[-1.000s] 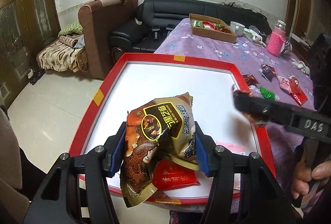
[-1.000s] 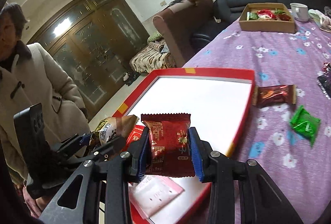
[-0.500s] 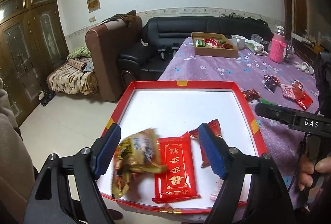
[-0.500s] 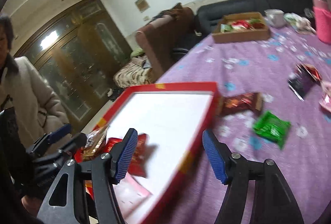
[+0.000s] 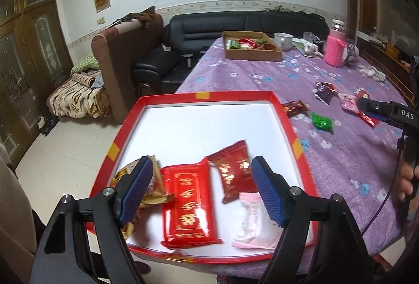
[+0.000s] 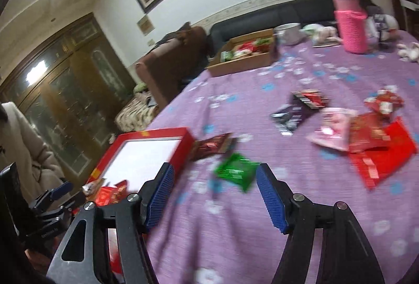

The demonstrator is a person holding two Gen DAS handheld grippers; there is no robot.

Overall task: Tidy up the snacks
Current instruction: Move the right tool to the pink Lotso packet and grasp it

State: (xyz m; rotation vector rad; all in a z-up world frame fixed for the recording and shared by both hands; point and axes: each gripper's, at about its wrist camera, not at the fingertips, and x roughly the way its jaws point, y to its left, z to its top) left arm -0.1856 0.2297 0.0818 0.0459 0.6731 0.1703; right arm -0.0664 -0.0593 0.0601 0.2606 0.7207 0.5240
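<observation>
A red-rimmed white tray [image 5: 292, 126] sits at the near edge of the purple table. In it lie a brown-gold snack bag [image 5: 157, 185], a large red packet [image 5: 189, 201], a dark red packet [image 5: 235, 171] and a pink packet [image 5: 255, 225]. My left gripper [image 5: 201, 189] is open and empty above them. My right gripper [image 6: 214, 193] is open and empty over the cloth right of the tray [image 6: 180, 150], with a green packet [image 6: 237, 170] just beyond its fingertips. A brown-red packet [image 6: 212, 146] lies beside the tray.
More loose packets lie to the right: dark ones [image 6: 296, 113], pink [image 6: 332, 129] and red [image 6: 379, 150]. A cardboard box of snacks [image 5: 252, 49], a white cup [image 5: 282, 40] and a pink bottle [image 5: 336, 47] stand at the far end. A person in a beige coat [image 6: 28, 150] stands left.
Both grippers opened and dropped their packets into the tray. The right gripper then swung right, out over the cloth toward the green packet. The left gripper lifted back slightly.
</observation>
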